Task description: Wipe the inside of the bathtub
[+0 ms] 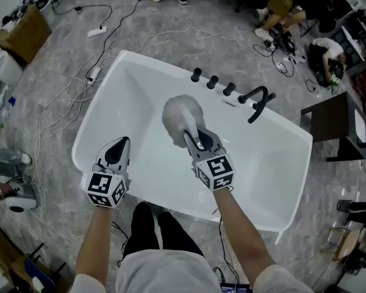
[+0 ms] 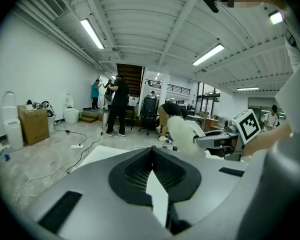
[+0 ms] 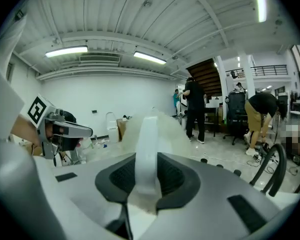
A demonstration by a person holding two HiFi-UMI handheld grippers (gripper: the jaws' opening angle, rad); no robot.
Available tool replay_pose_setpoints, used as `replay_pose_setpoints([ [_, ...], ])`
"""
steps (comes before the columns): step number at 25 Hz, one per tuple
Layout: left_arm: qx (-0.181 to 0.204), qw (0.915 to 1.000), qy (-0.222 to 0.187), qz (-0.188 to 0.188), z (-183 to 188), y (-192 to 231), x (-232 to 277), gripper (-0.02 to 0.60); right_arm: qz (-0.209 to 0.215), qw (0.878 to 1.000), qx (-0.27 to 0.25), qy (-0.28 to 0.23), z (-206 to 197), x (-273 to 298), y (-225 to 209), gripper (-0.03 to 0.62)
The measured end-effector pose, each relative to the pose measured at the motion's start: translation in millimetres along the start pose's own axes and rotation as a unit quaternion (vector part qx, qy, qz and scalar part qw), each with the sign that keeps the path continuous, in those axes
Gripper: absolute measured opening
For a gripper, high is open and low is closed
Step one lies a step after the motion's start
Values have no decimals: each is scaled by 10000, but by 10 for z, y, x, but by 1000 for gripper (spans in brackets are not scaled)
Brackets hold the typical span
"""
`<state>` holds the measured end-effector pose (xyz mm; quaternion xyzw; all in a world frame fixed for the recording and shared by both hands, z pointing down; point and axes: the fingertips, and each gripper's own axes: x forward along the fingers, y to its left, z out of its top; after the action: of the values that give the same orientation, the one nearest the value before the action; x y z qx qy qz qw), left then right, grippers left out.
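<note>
Bathtub (image 1: 265,163): white, freestanding on a grey marbled floor, person standing at its near rim. Black faucet (image 1: 259,101) and three black knobs (image 1: 213,82) on the far rim.

Right gripper (image 1: 194,140): over mid-basin, jaws clamped on the white handle (image 3: 147,149) of a fluffy white duster (image 1: 182,116). Duster head lies toward the far wall, below the knobs. Contact with the tub surface cannot be told.

Left gripper (image 1: 117,151): over the basin's left part near the near rim, jaws closed tip to tip, nothing between them.

Head view alone gives the layout in the tub. Right gripper view alone shows the handle running up between the jaw pads. Left gripper view shows the duster side-on, beyond the jaw tips to the right.
</note>
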<state>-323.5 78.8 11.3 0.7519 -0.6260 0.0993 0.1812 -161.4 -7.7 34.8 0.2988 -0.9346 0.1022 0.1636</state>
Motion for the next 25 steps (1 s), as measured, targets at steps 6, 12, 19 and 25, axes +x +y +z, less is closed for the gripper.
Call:
replay_pose_setpoints([
  [6, -46, 10000, -53, 13, -222, 308, 300, 12, -77, 9996, -268, 42, -59, 577, -245, 98],
  [12, -91, 9999, -62, 23, -536, 839, 763, 12, -306, 9991, -292, 87, -333, 1372, -494, 98],
  [19, -234, 9996, 2, 144, -904, 1447, 1193, 12, -404, 9988, -149, 224, -713, 2215, -537, 98],
  [25, -178, 9998, 36, -18, -1170, 1743, 1547, 12, -18, 9919, -1023, 749, -1147, 3007, -160, 98],
])
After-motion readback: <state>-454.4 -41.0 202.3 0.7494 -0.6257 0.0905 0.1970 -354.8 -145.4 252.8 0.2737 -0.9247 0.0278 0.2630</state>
